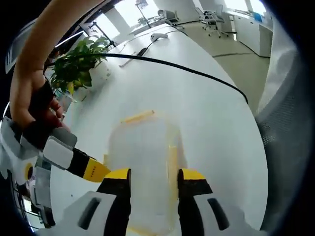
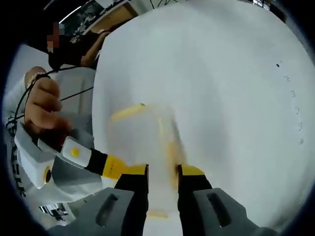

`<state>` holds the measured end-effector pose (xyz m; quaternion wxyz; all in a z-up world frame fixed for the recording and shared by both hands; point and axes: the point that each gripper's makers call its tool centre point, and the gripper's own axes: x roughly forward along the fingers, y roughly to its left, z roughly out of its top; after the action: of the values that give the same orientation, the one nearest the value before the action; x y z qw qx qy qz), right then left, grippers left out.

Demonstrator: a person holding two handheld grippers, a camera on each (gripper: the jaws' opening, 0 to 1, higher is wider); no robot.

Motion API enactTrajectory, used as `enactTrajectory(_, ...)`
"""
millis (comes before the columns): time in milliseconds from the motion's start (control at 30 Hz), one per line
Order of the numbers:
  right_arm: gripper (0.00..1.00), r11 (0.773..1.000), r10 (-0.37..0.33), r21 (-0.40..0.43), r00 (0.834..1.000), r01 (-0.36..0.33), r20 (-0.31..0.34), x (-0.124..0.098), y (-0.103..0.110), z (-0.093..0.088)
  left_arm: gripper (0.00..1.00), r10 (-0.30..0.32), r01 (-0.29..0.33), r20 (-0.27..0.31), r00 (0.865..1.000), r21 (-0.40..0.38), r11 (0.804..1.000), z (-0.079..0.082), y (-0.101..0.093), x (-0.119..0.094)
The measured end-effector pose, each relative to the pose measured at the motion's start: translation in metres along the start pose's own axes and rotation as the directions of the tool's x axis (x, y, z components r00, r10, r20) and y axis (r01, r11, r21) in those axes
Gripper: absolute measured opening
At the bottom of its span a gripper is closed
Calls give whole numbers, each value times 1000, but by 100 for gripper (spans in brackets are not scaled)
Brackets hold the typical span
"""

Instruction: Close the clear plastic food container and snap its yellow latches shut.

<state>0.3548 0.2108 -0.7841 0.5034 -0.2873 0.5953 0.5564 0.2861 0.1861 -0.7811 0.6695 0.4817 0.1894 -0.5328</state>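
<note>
Clear container [image 1: 142,167] sits on white table [image 1: 216,128], lid on, yellow latch [image 1: 138,117] at its far edge. Left gripper [image 1: 154,178] and right gripper [image 2: 163,173] both straddle it, jaws parted, holding nothing. Latching step likely; next, press each latch down.

Each tool [image 1: 154,176] [image 2: 163,171] has black jaws capped in yellow on a pale grey body, and the other tool's [image 1: 64,157] [image 2: 78,157] arm is white with a yellow band.
</note>
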Motion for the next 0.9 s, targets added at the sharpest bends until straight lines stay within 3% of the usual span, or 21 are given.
enactTrajectory(233, 17, 998, 64, -17, 998, -64, -4, 1, 1, -1, 30, -2, 2, 6, 1000, 4, 1000, 0, 1, 1)
enactTrajectory(300, 17, 997, 74, -18, 997, -74, -19, 1, 2, -2, 30, -4, 4, 3, 1000, 8, 1000, 0, 1, 1)
enactTrajectory(333, 15, 996, 81, 25, 994, -80, -75, 1, 5, -10, 30, -8, 7, 3, 1000, 15, 1000, 0, 0, 1)
enactTrajectory(367, 15, 996, 86, -13, 995, -87, -41, 4, 3, -2, 31, -6, 6, 3, 1000, 17, 1000, 0, 1, 0)
enactTrajectory(500, 16, 994, 108, -12, 992, -109, -61, 5, 4, -5, 31, -6, 6, 14, 1000, 15, 1000, 0, 2, 0)
enactTrajectory(733, 17, 997, 76, -28, 995, -78, -69, 4, 9, -3, 31, 2, -2, 22, 1000, 11, 1000, 0, 2, 1)
enactTrajectory(900, 18, 998, 48, -37, 998, -50, -35, -1, 2, 1, 32, 6, -5, 43, 999, -3, 1000, 1, 3, 1)
